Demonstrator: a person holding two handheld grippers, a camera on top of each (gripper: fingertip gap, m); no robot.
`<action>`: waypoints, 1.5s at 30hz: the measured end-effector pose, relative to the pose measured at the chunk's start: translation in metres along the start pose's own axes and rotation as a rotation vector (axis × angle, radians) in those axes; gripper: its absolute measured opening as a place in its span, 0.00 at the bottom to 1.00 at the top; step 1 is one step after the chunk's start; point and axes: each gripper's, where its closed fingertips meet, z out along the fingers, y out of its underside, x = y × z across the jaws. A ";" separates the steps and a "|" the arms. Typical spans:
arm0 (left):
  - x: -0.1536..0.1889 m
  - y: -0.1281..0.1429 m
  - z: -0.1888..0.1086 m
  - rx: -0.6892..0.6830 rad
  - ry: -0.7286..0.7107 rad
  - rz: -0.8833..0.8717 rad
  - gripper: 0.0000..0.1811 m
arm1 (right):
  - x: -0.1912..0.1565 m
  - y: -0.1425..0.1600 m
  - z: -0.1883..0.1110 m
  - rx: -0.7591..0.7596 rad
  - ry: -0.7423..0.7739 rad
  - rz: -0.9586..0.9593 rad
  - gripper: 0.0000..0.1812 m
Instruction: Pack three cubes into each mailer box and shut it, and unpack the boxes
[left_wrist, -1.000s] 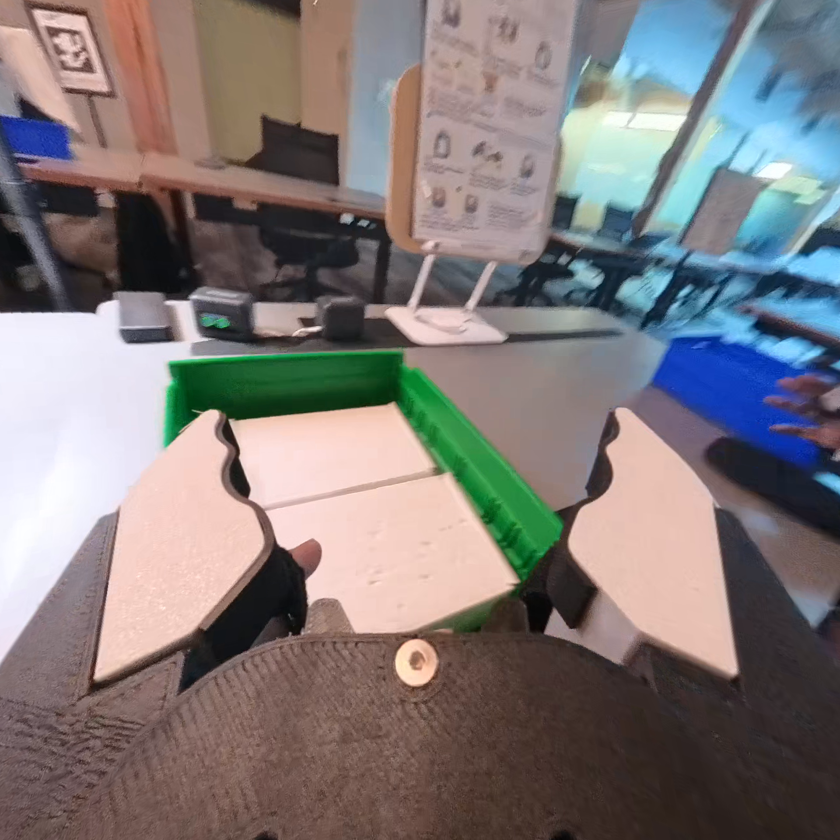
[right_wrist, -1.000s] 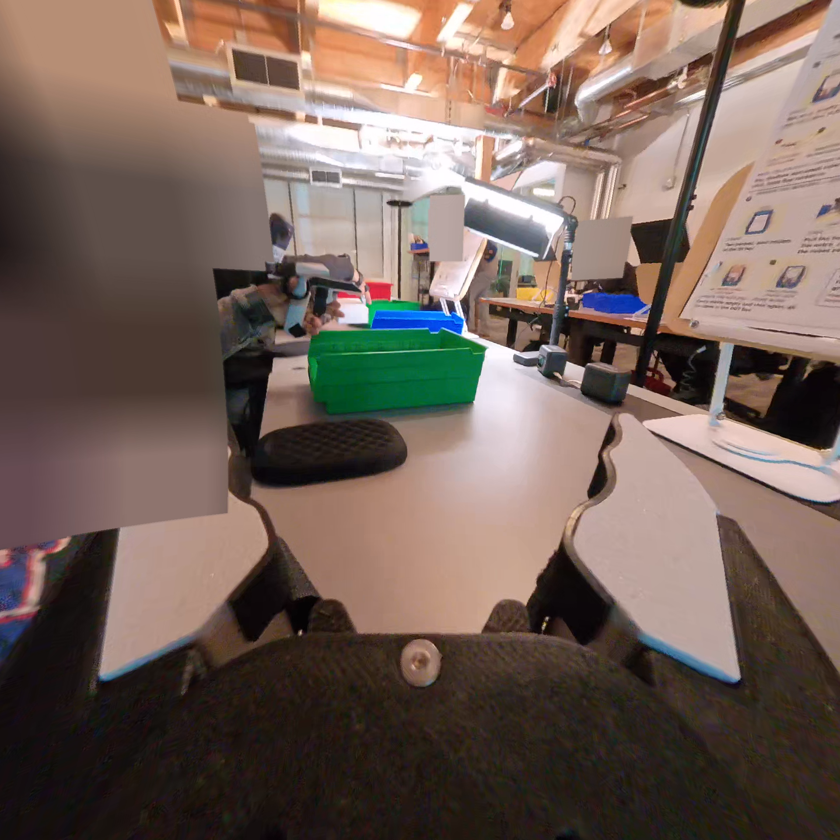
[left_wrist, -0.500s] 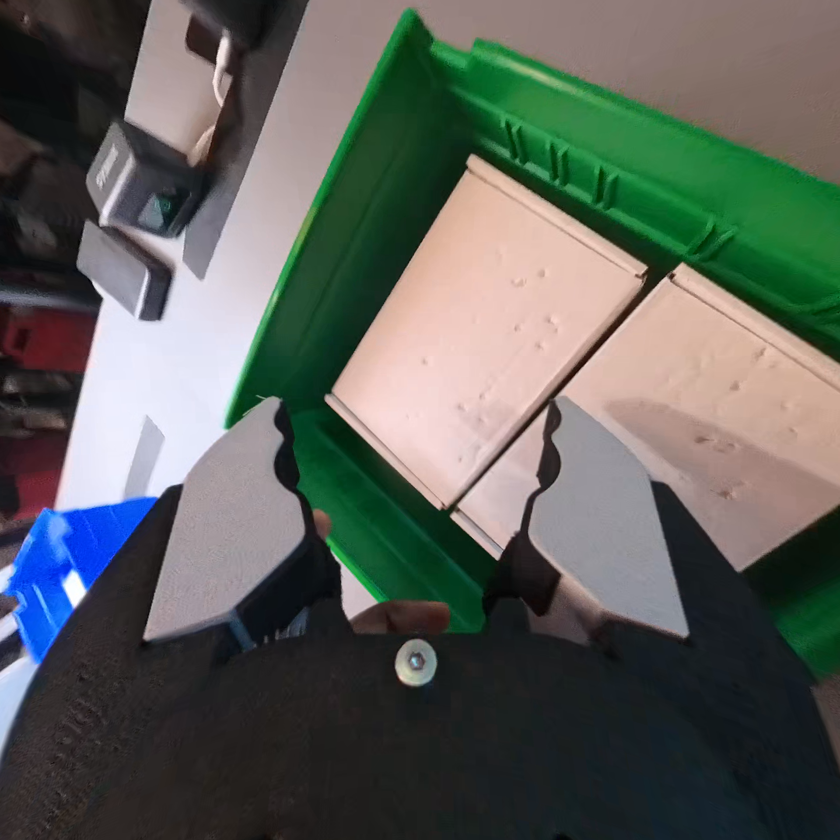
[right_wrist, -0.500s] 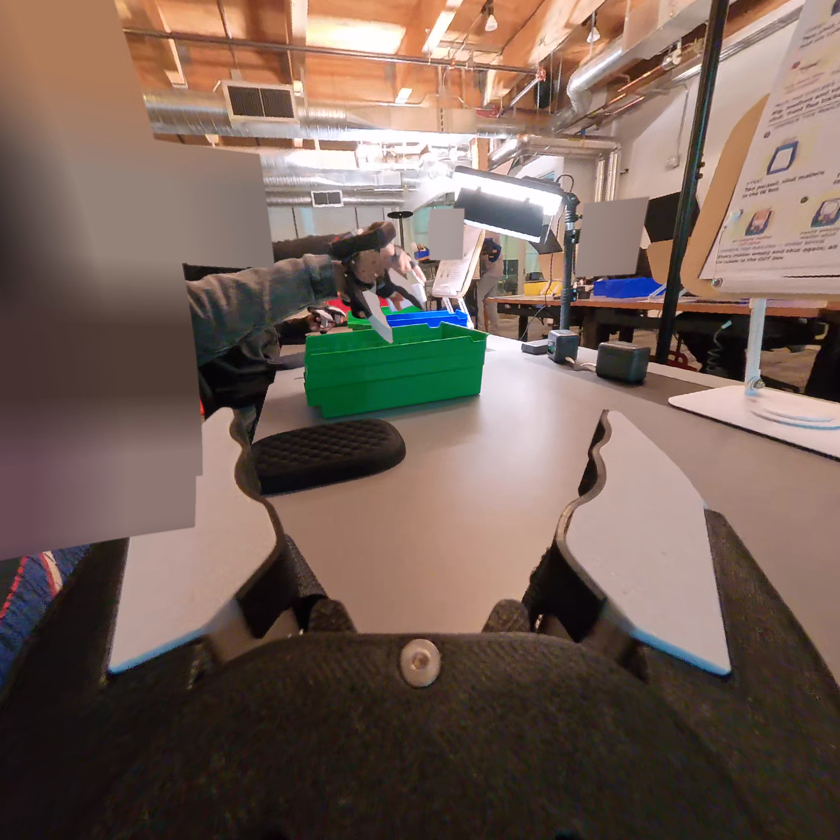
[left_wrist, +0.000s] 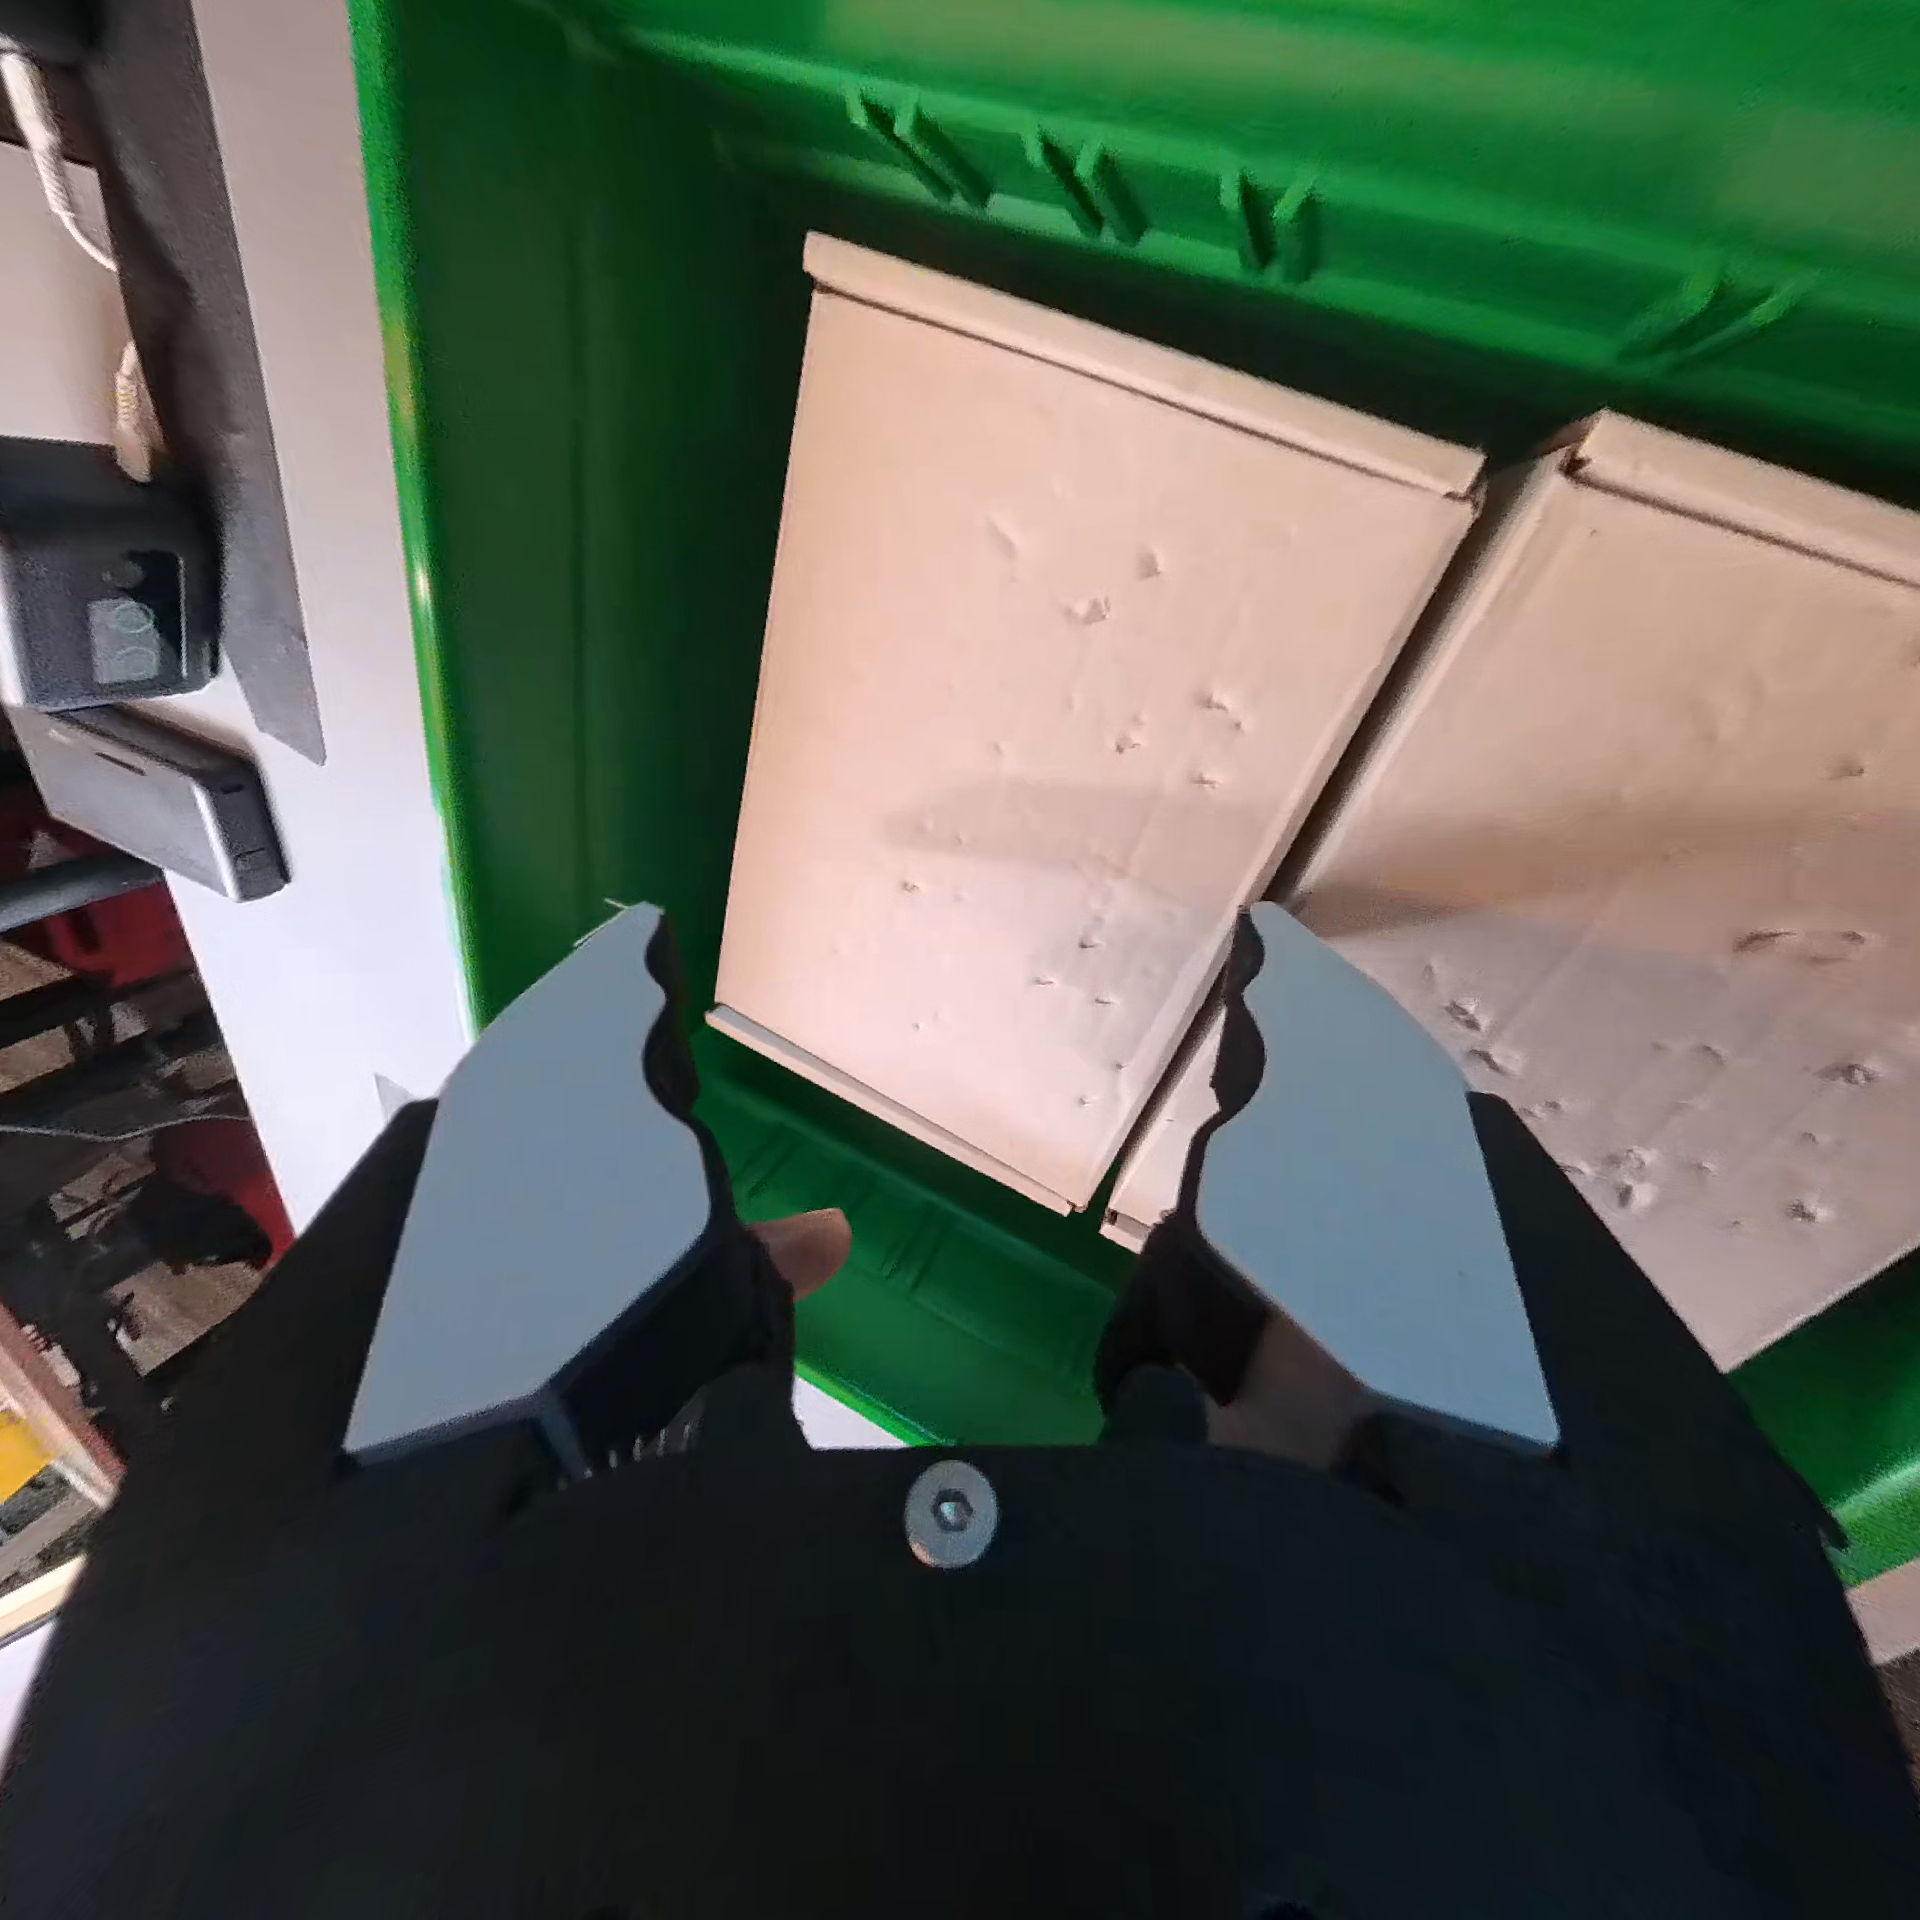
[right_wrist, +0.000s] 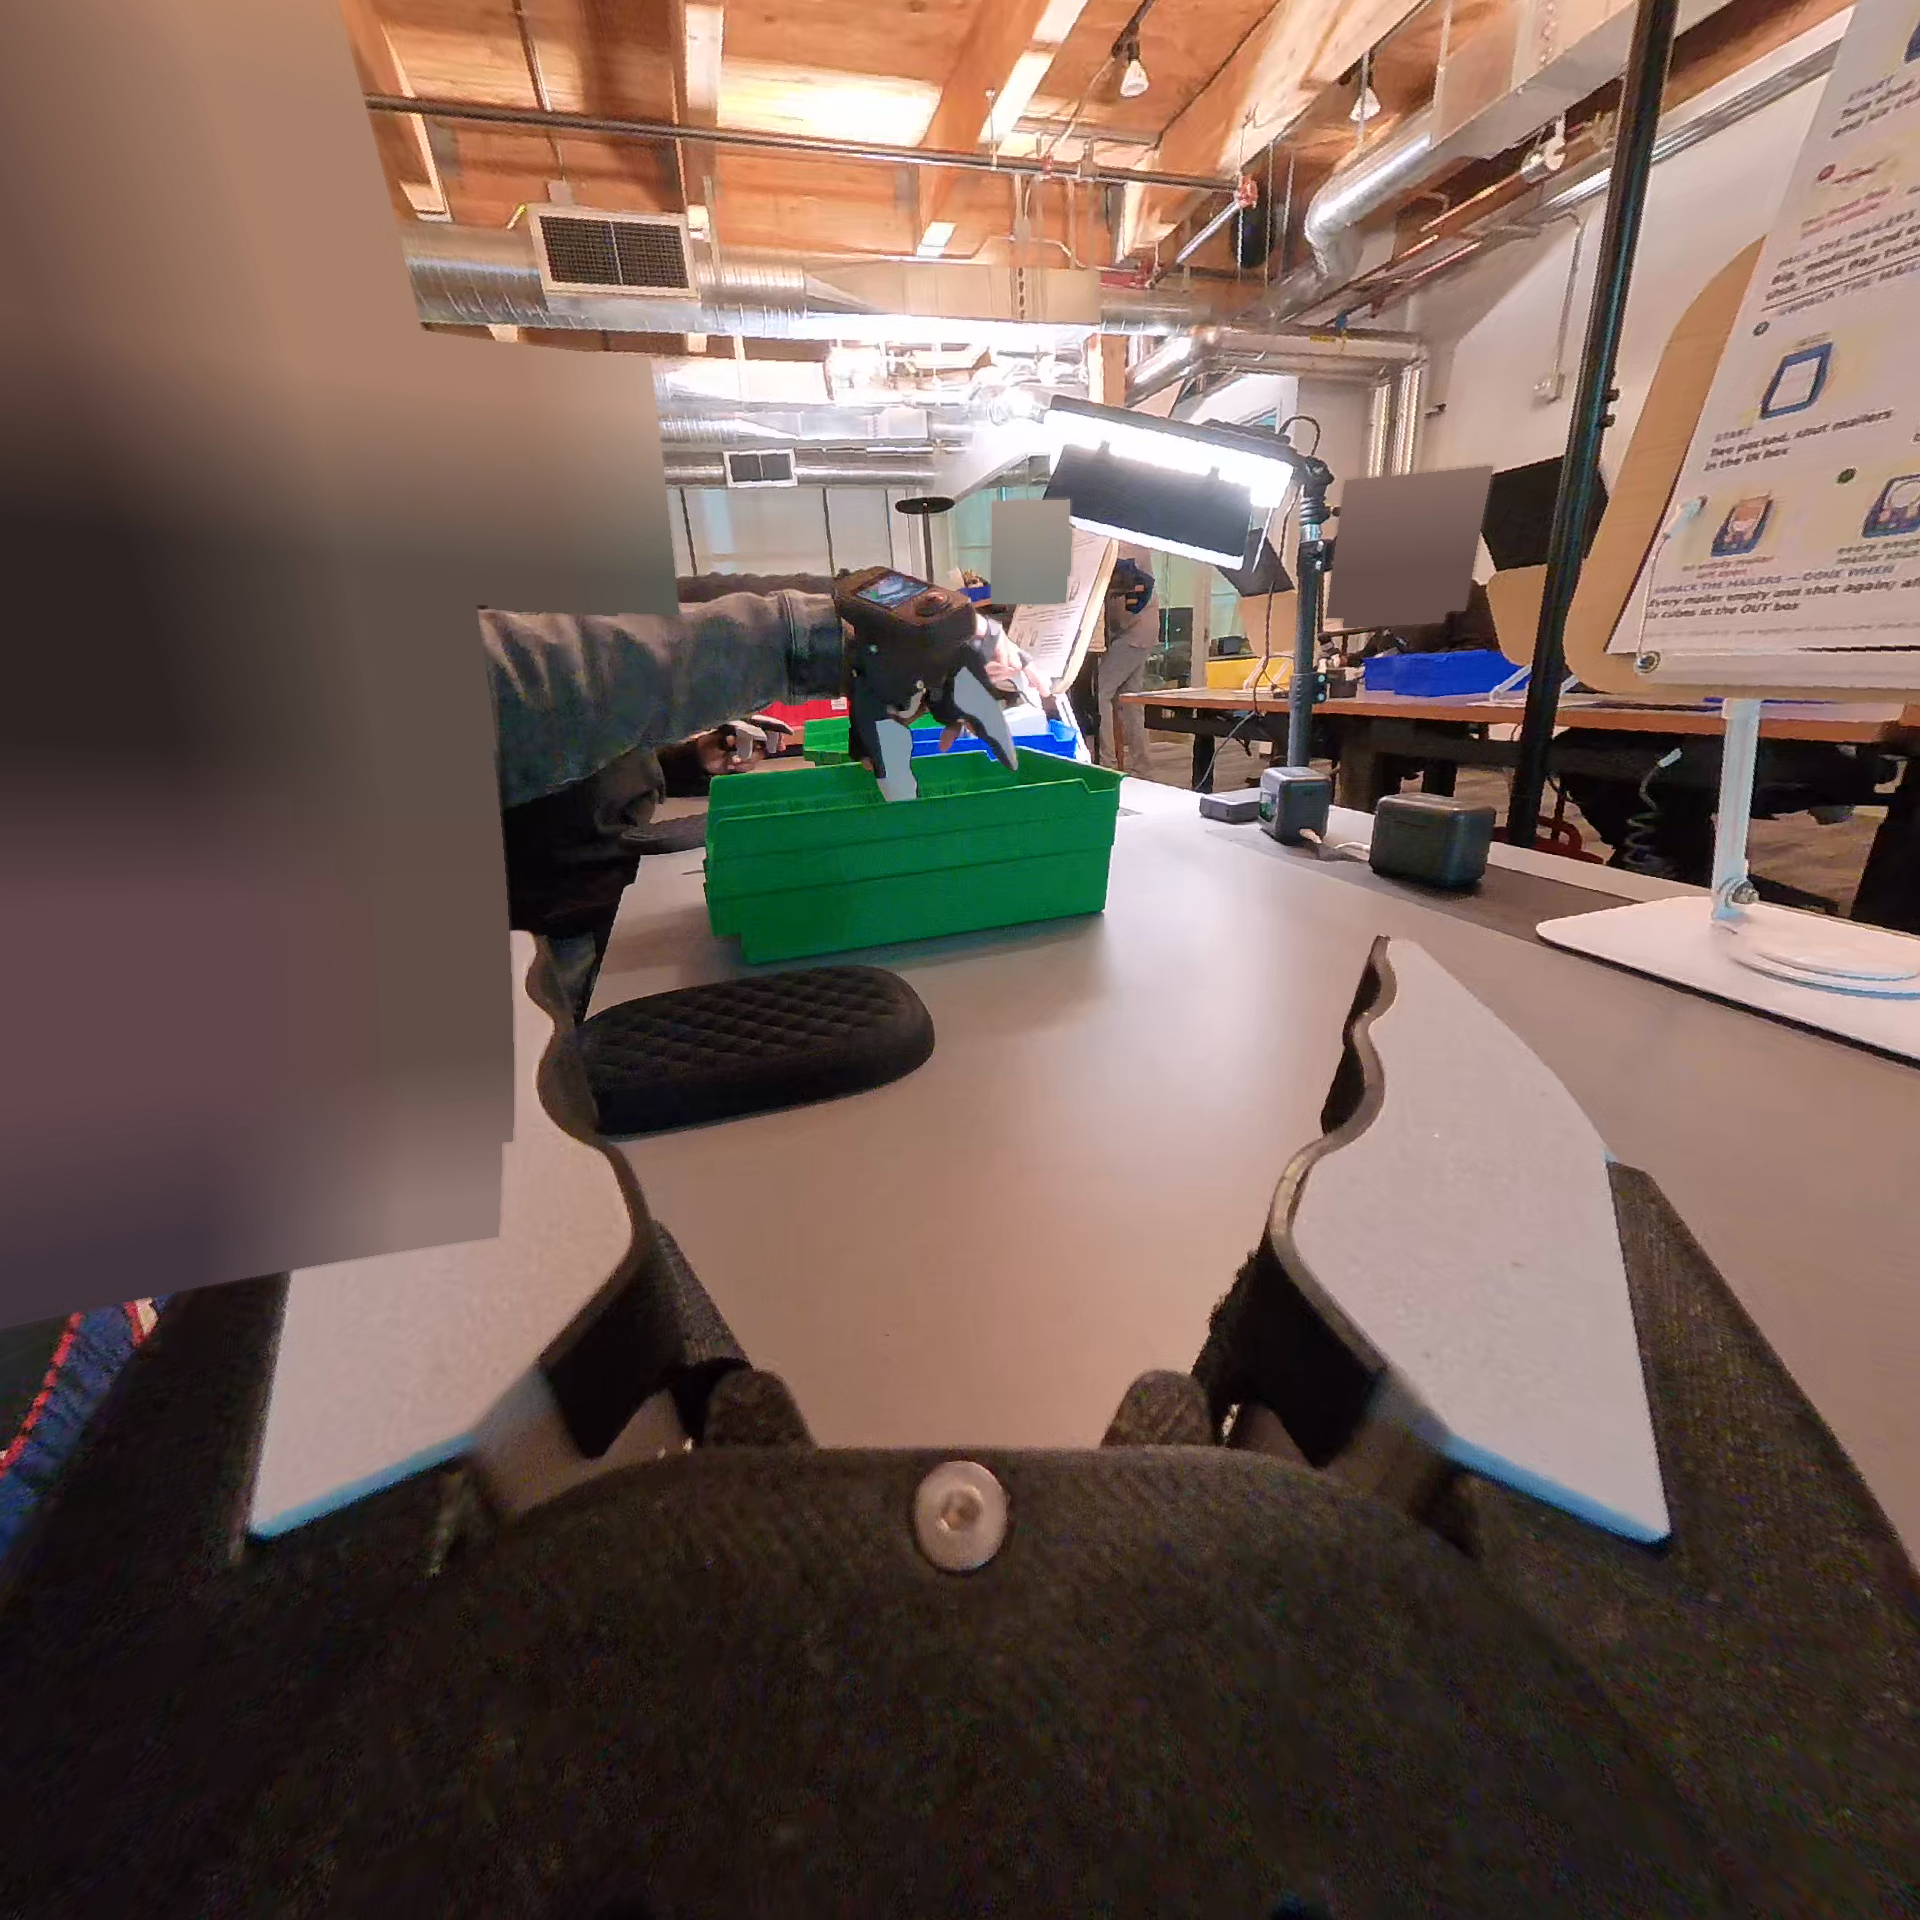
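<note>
Two shut white mailer boxes lie side by side in a green bin (left_wrist: 499, 520): one (left_wrist: 1039, 707) in the middle of the left wrist view, the other (left_wrist: 1621, 935) to its right. My left gripper (left_wrist: 951, 925) is open and empty, pointing down into the bin just above the near end of the first mailer. In the right wrist view the left gripper (right_wrist: 940, 764) dips into the green bin (right_wrist: 914, 862) far across the table. My right gripper (right_wrist: 961, 997) is open and empty, low over the grey table (right_wrist: 1039, 1143). No cubes show.
A black padded rest (right_wrist: 748, 1039) lies on the table between my right gripper and the green bin. A blue bin (right_wrist: 987, 740) stands behind the green one. Chargers (right_wrist: 1429, 840) and a white sign stand (right_wrist: 1766, 945) sit along the right. Small devices (left_wrist: 104, 623) lie left of the bin. Across from one pair of fingers to the other is roughly 50 centimeters.
My left gripper has tipped downward and moved into the green bin, closing in on the left mailer. The right gripper has barely moved and stays open.
</note>
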 end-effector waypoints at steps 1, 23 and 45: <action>0.000 0.000 0.000 0.001 -0.002 0.002 0.54 | 0.000 0.000 0.000 -0.001 0.002 -0.001 0.76; 0.010 -0.004 0.036 -0.116 0.162 -0.002 0.76 | 0.003 0.005 0.002 -0.022 0.008 0.017 0.75; 0.019 0.004 0.047 -0.189 0.300 0.070 0.74 | 0.008 0.013 0.005 -0.050 0.019 0.051 0.72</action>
